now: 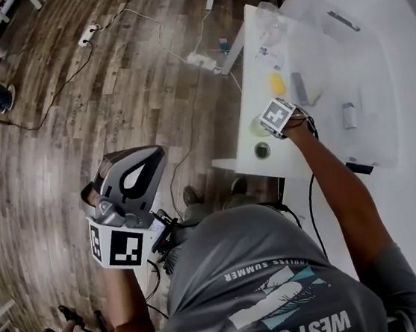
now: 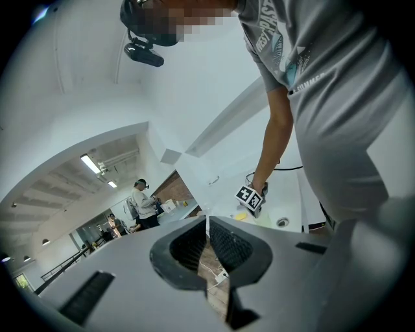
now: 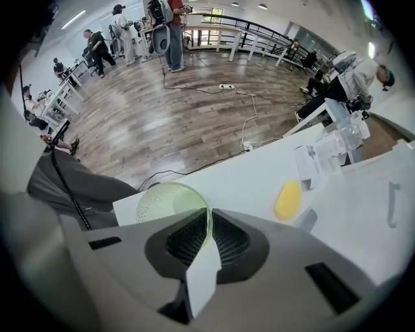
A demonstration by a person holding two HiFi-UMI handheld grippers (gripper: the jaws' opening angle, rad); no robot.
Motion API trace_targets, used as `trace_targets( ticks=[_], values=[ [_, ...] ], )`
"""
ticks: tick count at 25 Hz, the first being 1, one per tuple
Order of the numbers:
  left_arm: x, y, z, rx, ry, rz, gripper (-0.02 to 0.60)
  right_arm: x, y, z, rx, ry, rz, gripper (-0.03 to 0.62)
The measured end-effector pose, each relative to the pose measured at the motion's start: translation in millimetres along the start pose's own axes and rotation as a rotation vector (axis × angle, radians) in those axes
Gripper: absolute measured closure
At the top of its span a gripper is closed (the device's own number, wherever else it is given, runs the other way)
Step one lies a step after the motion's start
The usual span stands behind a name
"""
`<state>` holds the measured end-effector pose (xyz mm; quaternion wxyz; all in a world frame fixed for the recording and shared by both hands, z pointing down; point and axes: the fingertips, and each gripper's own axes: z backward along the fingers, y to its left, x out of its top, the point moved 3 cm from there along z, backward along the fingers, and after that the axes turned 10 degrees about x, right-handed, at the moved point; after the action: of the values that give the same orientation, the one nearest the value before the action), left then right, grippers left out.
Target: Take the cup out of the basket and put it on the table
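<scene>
1. Left gripper (image 2: 208,224) – jaws clenched together with nothing in them. It hangs over the wood floor (image 1: 77,140), well apart from the table (image 3: 259,175).
2. Right gripper (image 3: 209,214) points down at the table corner nearest the person – jaws grasping the wall of the pale green cup (image 3: 170,201) at its rim.
3. The cup is mouth up at that corner, close to the edge. Can't tell if its base touches the top.
4. Small dark round fitting (image 1: 262,149) is just beside the cup, toward the near edge.
5. Yellow oblong object (image 3: 287,199) lies farther in, apart from the cup.

The cup (image 3: 165,202) is at the table's (image 3: 253,178) corner.
</scene>
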<state>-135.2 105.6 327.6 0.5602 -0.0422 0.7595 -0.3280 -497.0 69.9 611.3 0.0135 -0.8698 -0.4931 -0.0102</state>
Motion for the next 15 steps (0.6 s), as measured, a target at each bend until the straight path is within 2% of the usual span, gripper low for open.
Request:
trace_targets(
  ticks=[3,6,9,15],
  values=[
    [1,-1,1,0.000,-0.008,0.004,0.555,-1,7,-2,0.028,-0.034,-0.016,0.559],
    [0,-4,1,-0.012,-0.008,0.006,0.555,0,12,5,0.048,-0.069,-0.033,0.504],
    [2,-7,-2,-0.025,-0.016,0.003,0.555,4,16,16,0.063,-0.107,-0.045,0.491],
    [6,-11,-9,-0.047,-0.031,-0.003,0.555,8,18,43,0.030,-0.185,-0.025,0.482]
  ],
)
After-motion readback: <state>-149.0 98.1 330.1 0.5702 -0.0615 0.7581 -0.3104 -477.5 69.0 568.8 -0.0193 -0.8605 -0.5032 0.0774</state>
